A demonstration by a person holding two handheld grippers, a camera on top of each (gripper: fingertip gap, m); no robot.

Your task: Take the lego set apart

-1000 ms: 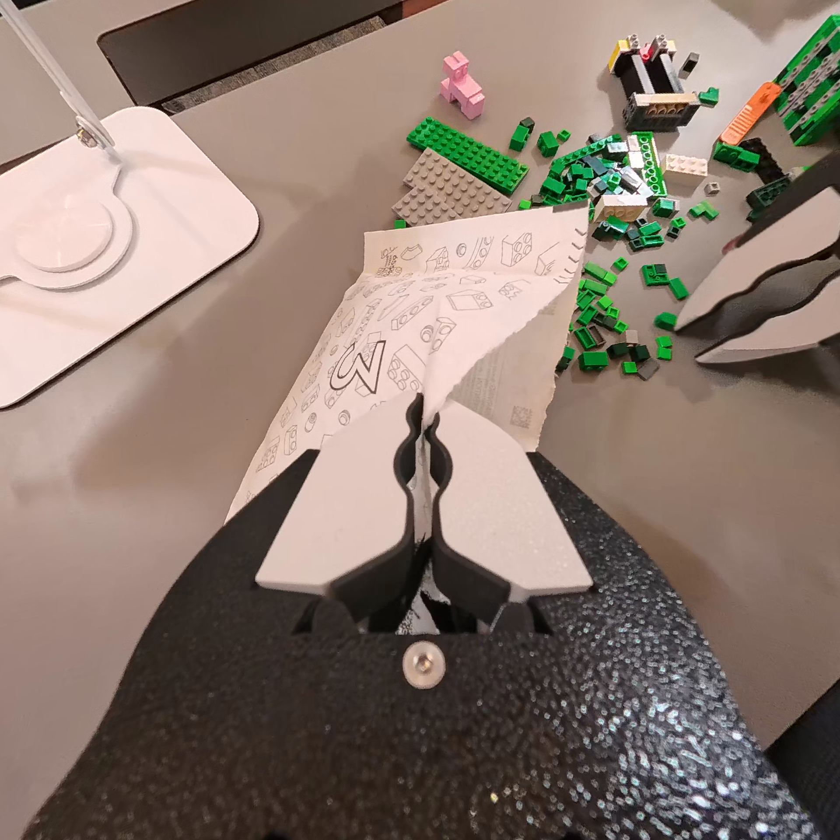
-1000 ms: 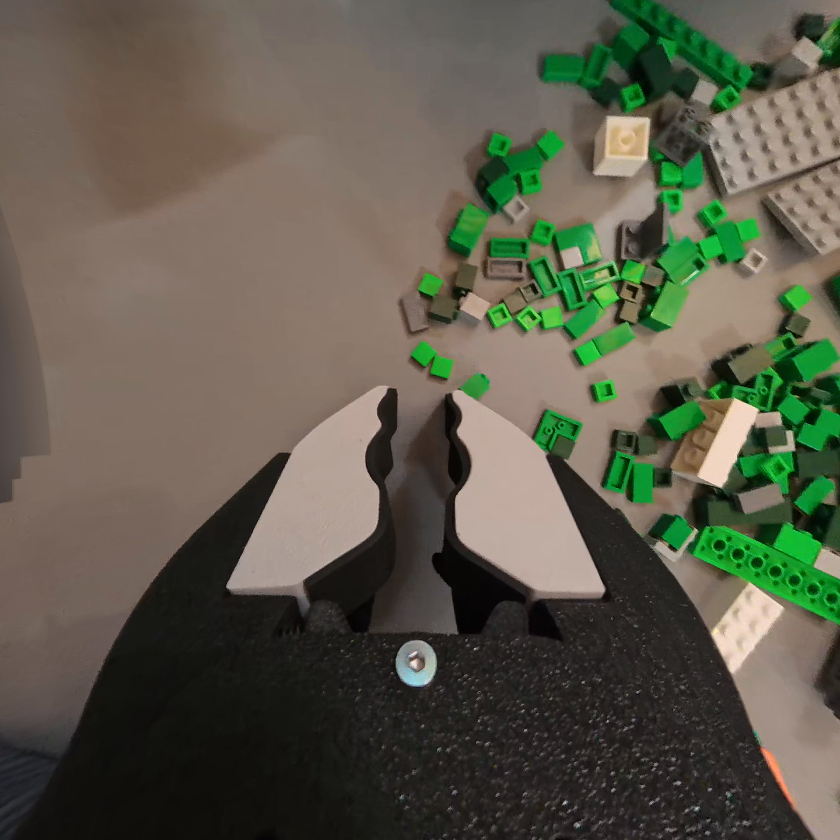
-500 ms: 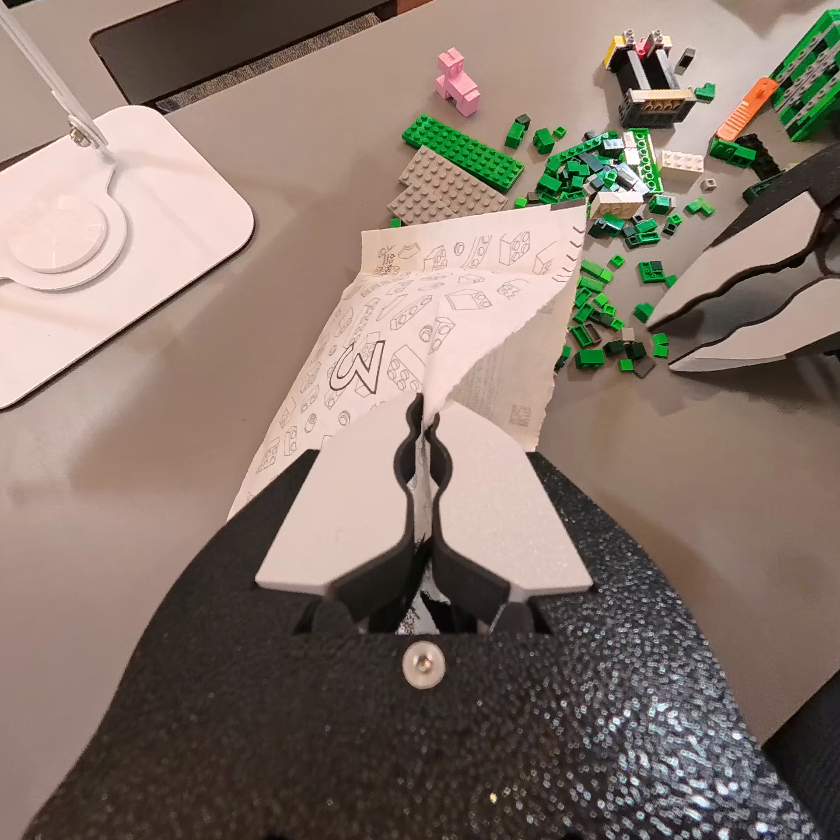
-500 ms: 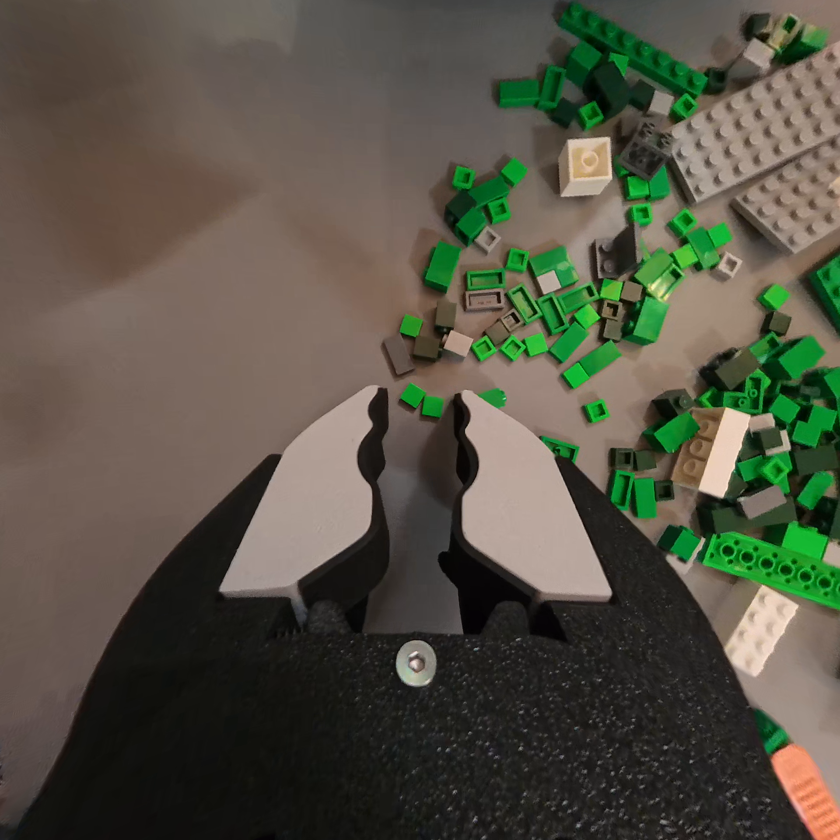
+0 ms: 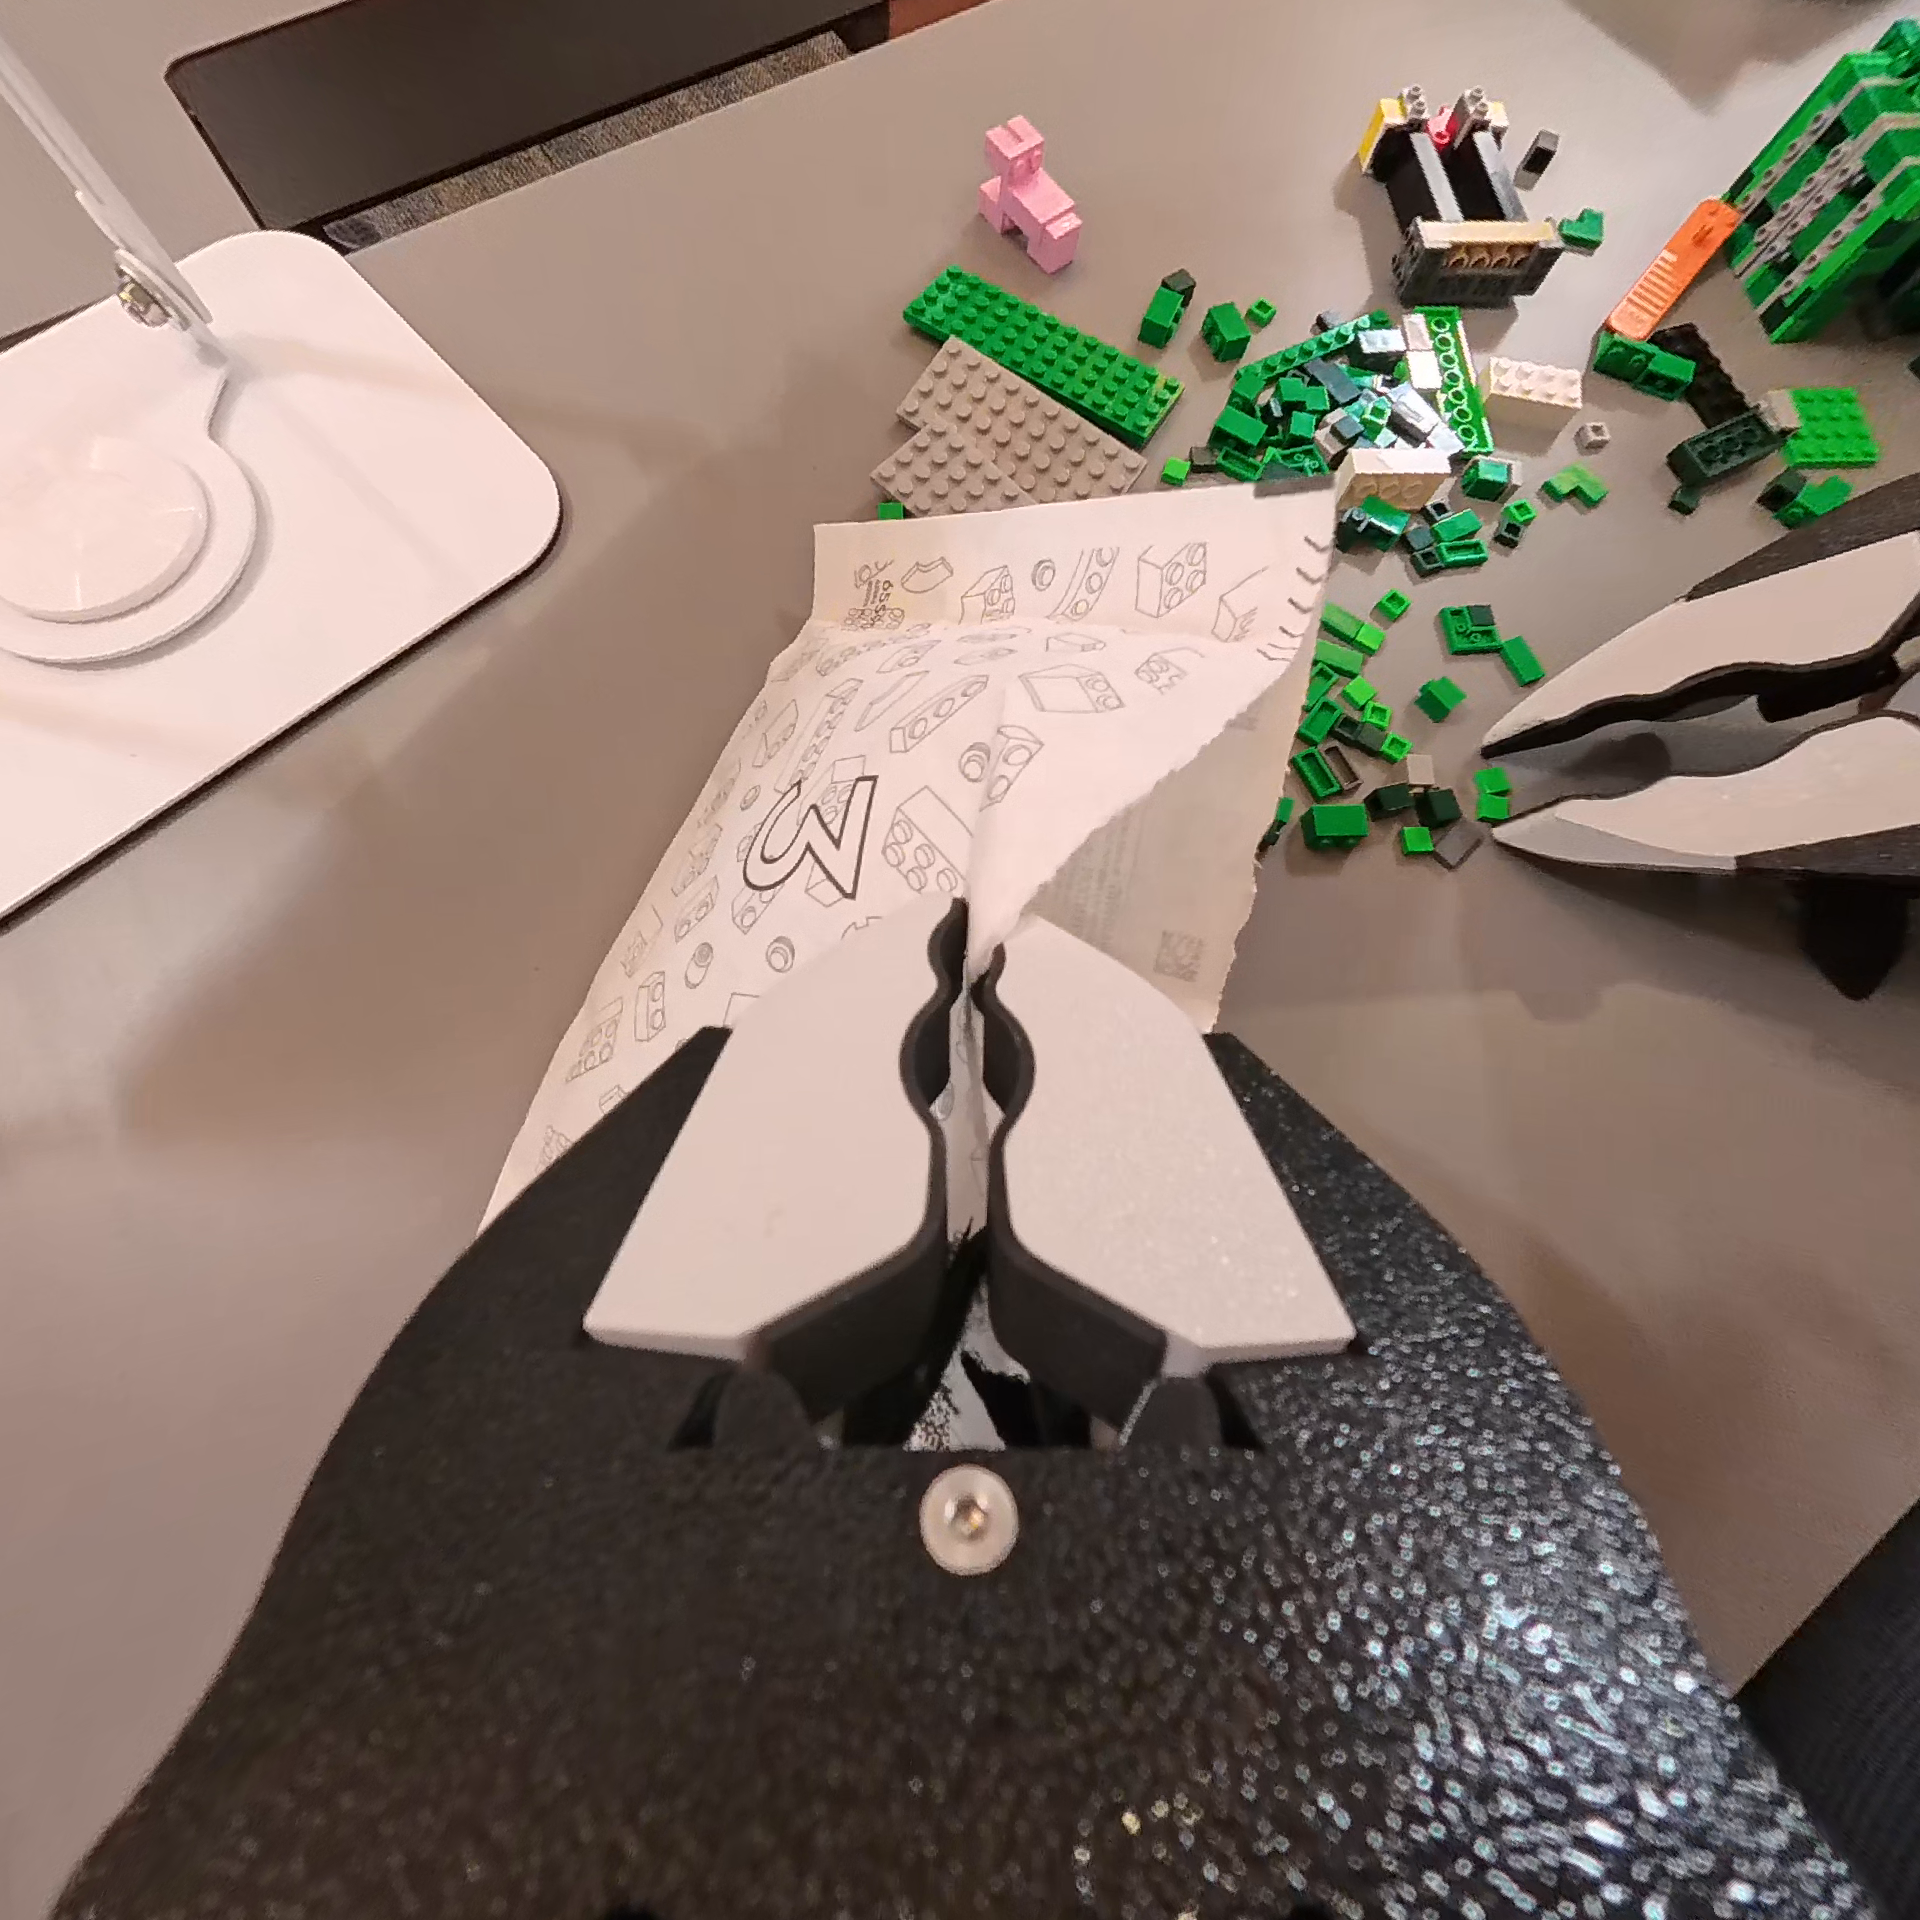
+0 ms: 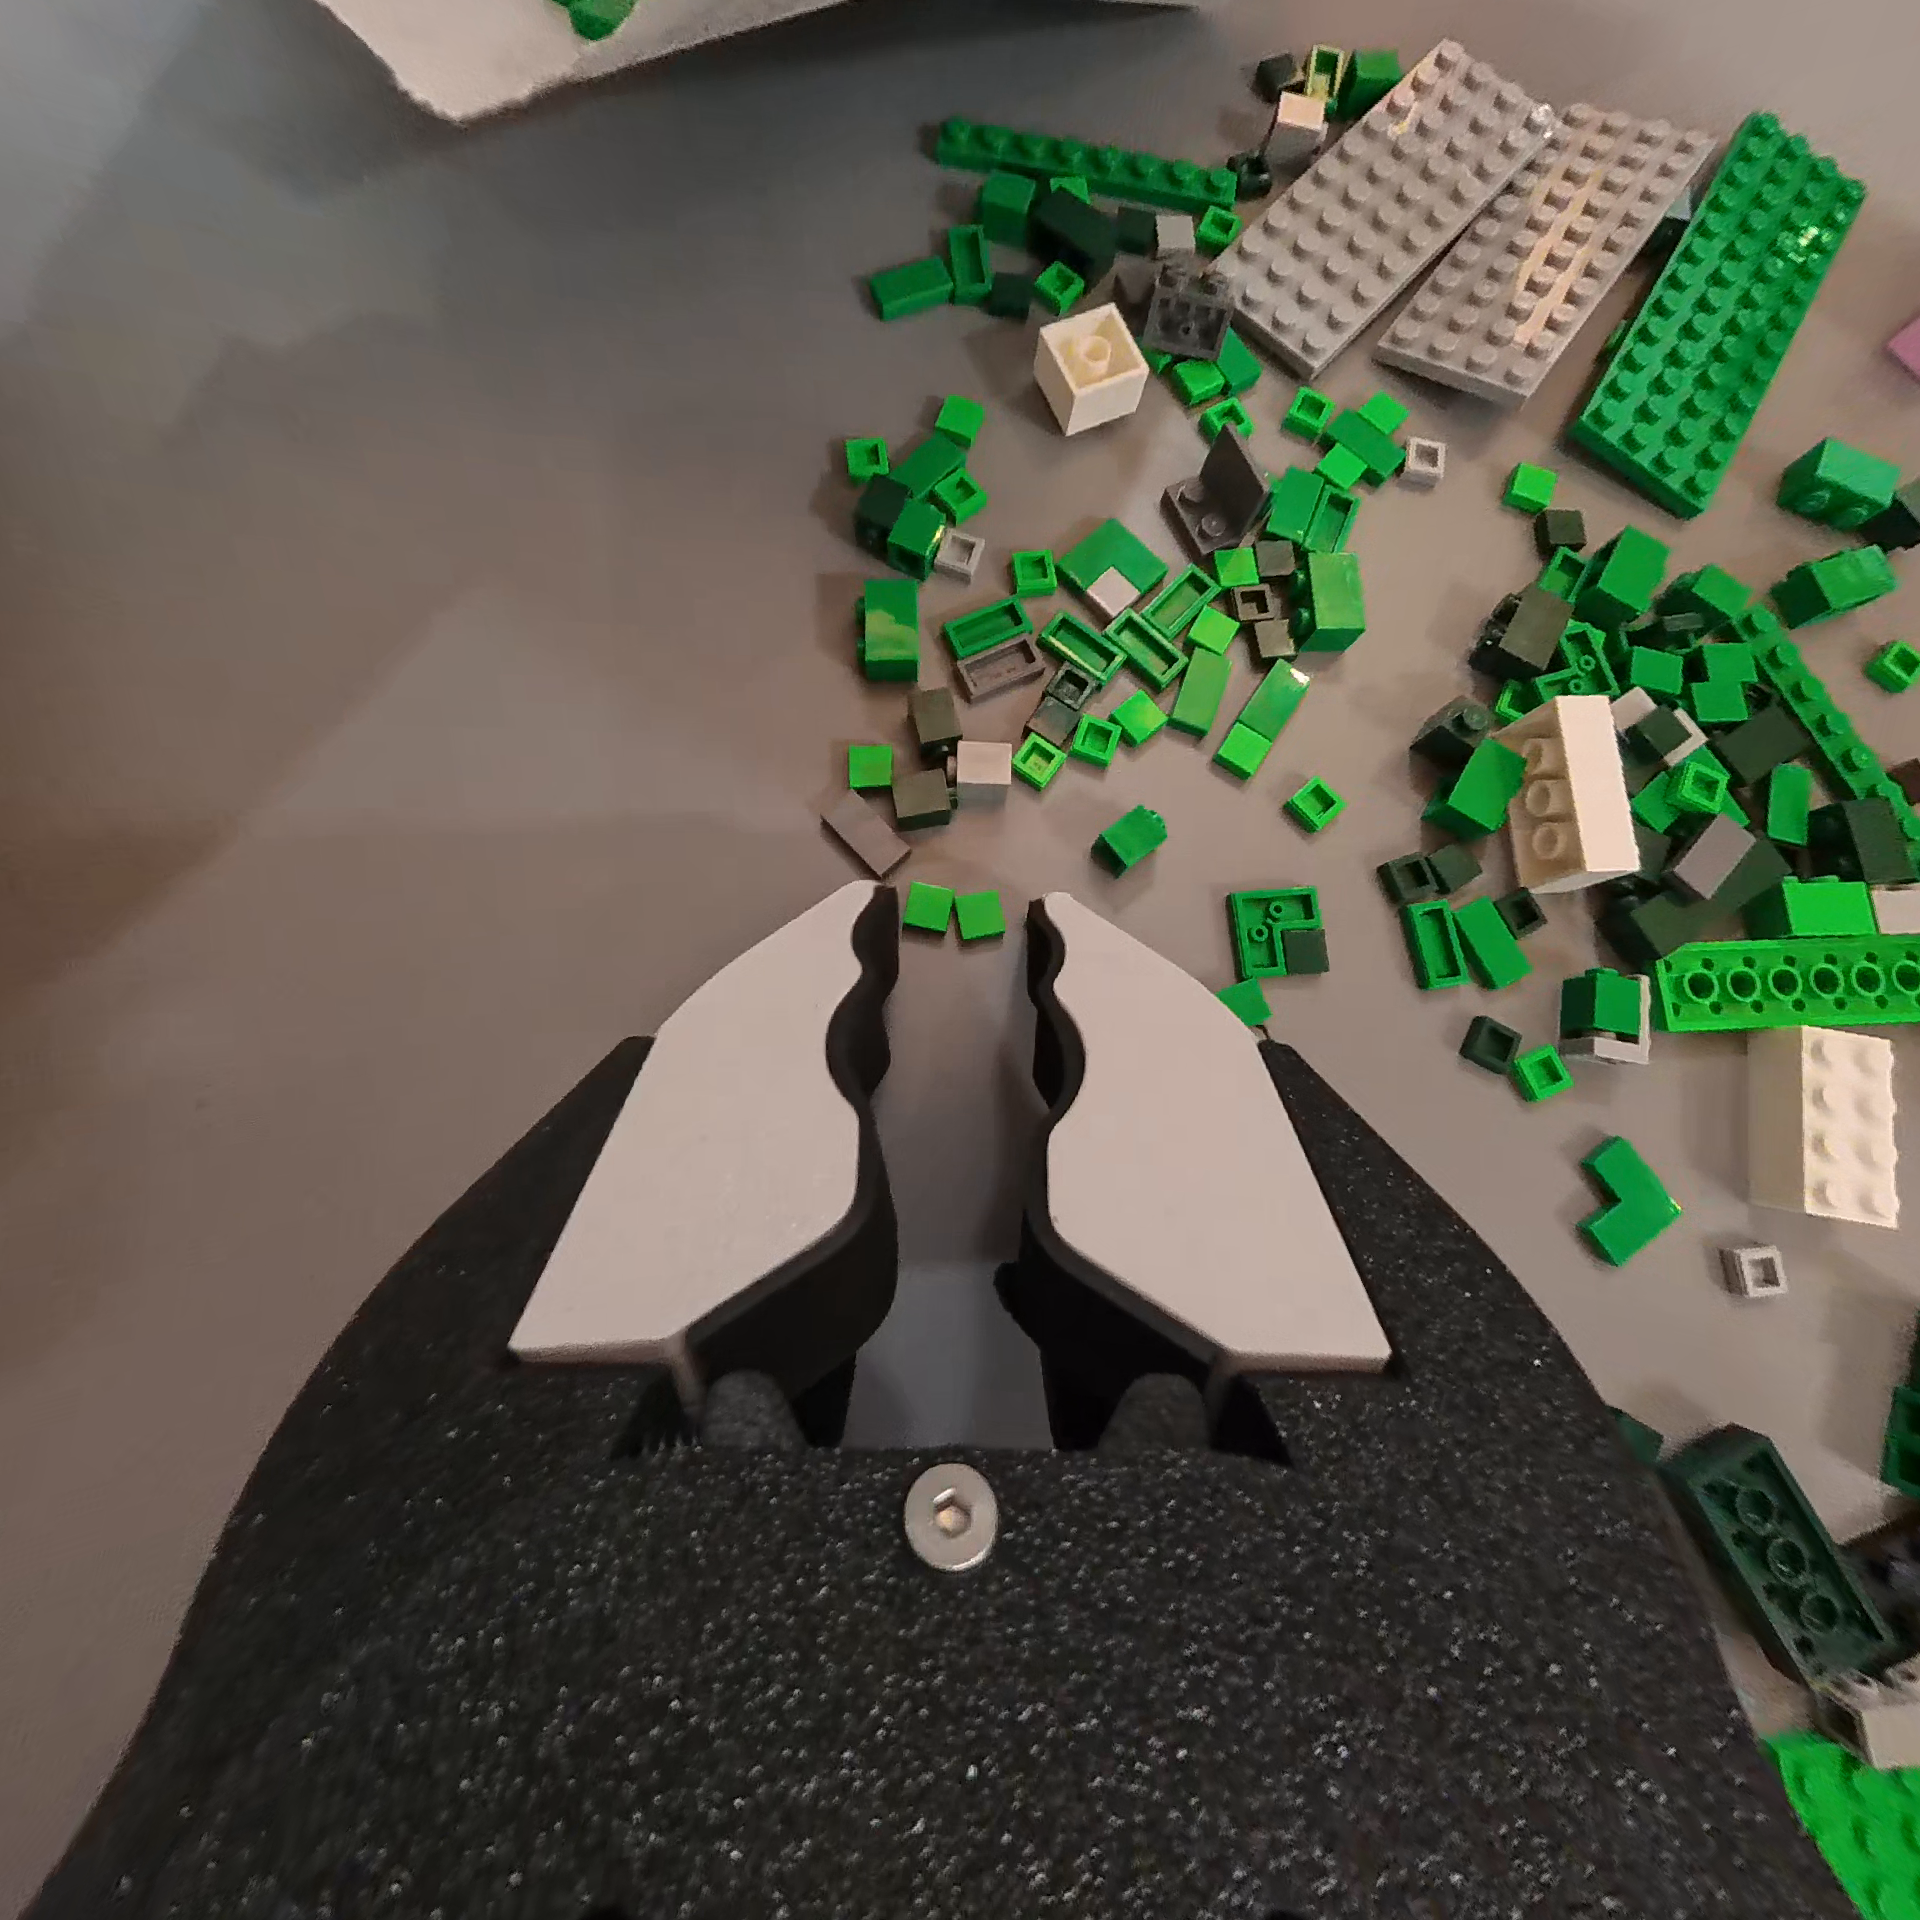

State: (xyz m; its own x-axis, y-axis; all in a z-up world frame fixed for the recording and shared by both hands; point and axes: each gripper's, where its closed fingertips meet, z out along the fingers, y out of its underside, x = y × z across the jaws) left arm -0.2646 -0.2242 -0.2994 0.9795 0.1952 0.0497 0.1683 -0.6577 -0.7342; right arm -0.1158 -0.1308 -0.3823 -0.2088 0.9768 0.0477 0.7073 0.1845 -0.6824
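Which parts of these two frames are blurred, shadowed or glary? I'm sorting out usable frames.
Left wrist view: sharp overall; glints speckle the black body of the left gripper; wide-angle bending at the edges. Right wrist view: loose bricks crisp, the green piece in the bottom right corner smeared, soft shadows across the table.

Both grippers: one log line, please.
left gripper: shut on paper bag | right gripper: open, over two green tiles

Office-like room: grey desk (image 5: 436, 935), white lamp base (image 5: 208, 499), carpet strip (image 5: 582, 156).
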